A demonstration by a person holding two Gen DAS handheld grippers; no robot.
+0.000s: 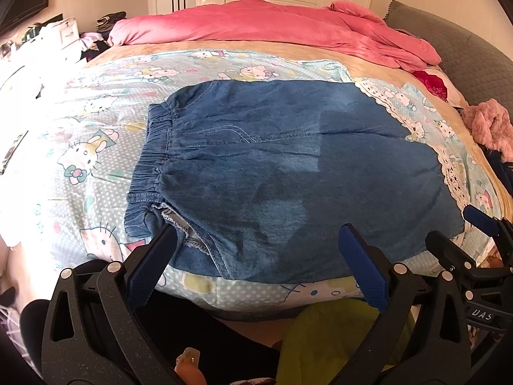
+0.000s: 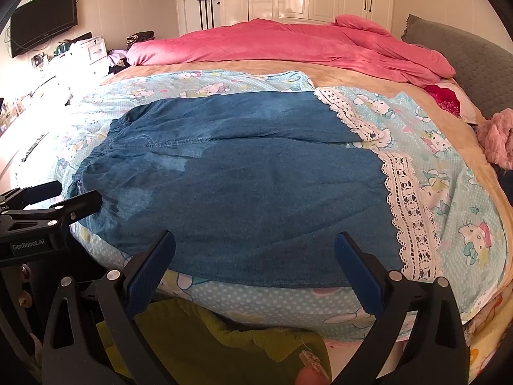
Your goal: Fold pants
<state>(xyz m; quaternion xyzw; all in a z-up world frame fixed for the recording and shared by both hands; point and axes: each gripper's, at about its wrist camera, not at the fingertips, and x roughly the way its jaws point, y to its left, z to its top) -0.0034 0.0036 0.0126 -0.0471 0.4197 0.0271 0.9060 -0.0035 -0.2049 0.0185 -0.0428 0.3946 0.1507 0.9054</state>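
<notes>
Blue denim pants [image 1: 288, 173] lie flat on the bed, folded over, with the elastic waistband [image 1: 150, 166] to the left and the leg ends to the right. They also show in the right wrist view [image 2: 243, 186]. My left gripper [image 1: 256, 234] is open and empty, just above the pants' near edge by the waistband end. My right gripper [image 2: 255, 240] is open and empty, over the near edge toward the leg end. Each gripper shows in the other's view: the right one [image 1: 461, 227] and the left one [image 2: 80, 194].
The pants rest on a light blue cartoon-print sheet [image 2: 449, 224] with a white lace band [image 2: 410, 218]. A pink quilt [image 1: 272, 29] lies bunched at the far side. A pink fuzzy item [image 2: 497, 138] sits at the right. Yellow-green cloth [image 2: 224, 337] is below the bed's near edge.
</notes>
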